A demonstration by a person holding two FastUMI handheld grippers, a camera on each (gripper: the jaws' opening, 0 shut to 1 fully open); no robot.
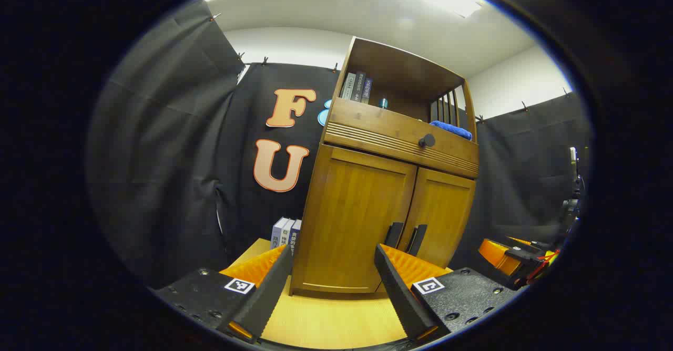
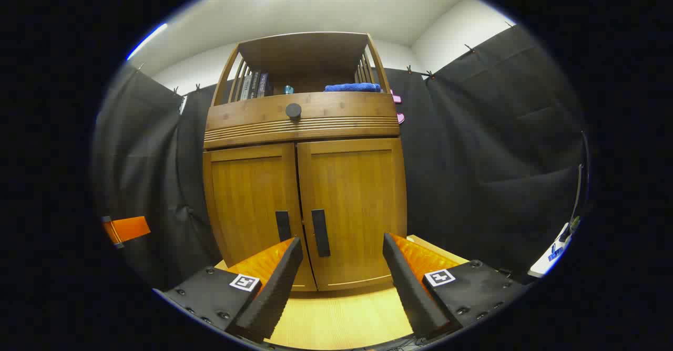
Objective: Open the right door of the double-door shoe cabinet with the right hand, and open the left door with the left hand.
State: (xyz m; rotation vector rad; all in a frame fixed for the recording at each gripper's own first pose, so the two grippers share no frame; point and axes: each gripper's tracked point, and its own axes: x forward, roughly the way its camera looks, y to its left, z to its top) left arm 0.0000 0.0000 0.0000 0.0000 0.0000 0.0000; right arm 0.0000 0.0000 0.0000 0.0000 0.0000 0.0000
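Black cloth walls close in a booth where the shoe cabinet (image 2: 302,183) stands on a pale wooden floor (image 2: 342,319). Both doors are shut: the right door (image 2: 352,204) and left door (image 2: 250,204) meet at the middle, each with a dark upright handle, the right handle (image 2: 320,233) just beside the left handle (image 2: 283,225). Above them sits a drawer with a round knob (image 2: 293,111), and an open shelf holding books (image 2: 255,85) and a blue cloth (image 2: 352,87). The right tongs (image 2: 342,251) are spread wide, empty, short of the doors. The left tongs (image 1: 334,256) gape wide too, holding nothing, facing the cabinet's left side.
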